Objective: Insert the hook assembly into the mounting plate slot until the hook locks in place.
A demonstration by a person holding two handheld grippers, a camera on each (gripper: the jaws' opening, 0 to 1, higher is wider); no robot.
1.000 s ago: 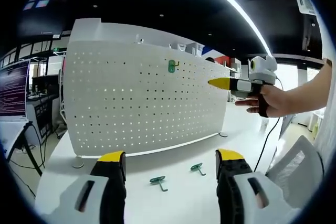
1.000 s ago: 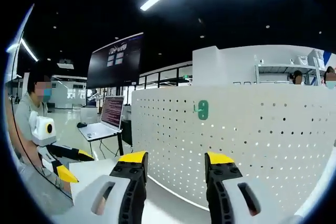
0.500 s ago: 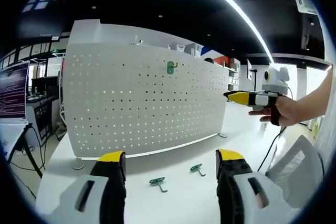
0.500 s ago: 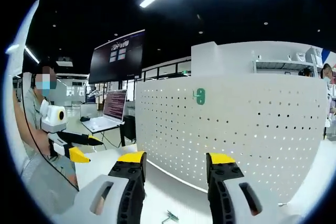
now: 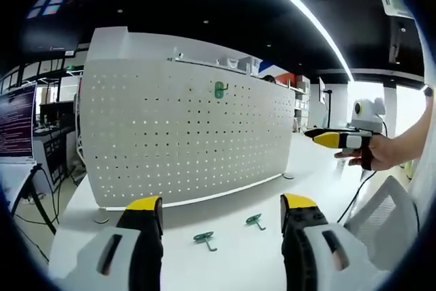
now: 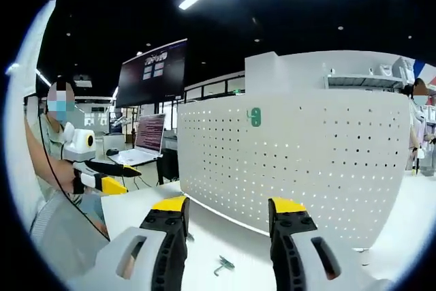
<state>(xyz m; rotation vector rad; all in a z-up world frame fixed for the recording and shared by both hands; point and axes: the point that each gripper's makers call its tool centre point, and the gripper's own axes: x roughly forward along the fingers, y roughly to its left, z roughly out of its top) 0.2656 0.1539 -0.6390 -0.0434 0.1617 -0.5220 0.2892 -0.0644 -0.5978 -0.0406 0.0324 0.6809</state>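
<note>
Two loose green hooks lie on the white table in front of the pegboard: the near hook [image 5: 205, 238] sits between the jaws of the left gripper [image 5: 222, 226] in its view, and the far hook [image 5: 256, 220] lies a little to its right, close to the right-hand jaw. A third, mounted hook [image 5: 219, 89] already hangs high on the pegboard [image 5: 191, 134], also seen in the right gripper view [image 6: 254, 116]. One loose hook [image 6: 223, 264] shows on the table [image 6: 204, 236] between the jaws of the right gripper [image 6: 227, 236].

Each loose hook appears to be a small flat plate with a bent prong. Judged from its size, it is light, stiff and probably smooth, so it may skid on the table or twist between the jaws. The flat plate looks the better place to grip, across its edges, leaving the locking side free to meet the board slot.

The left gripper's jaws stand apart and hold nothing; the right gripper's jaws likewise stand apart and empty. In the left gripper view the right gripper [image 5: 320, 135] is held in a hand [image 5: 381, 155] at the right, well clear of the board.

No loose hook is yet taken; pickup is the step at hand.
</note>
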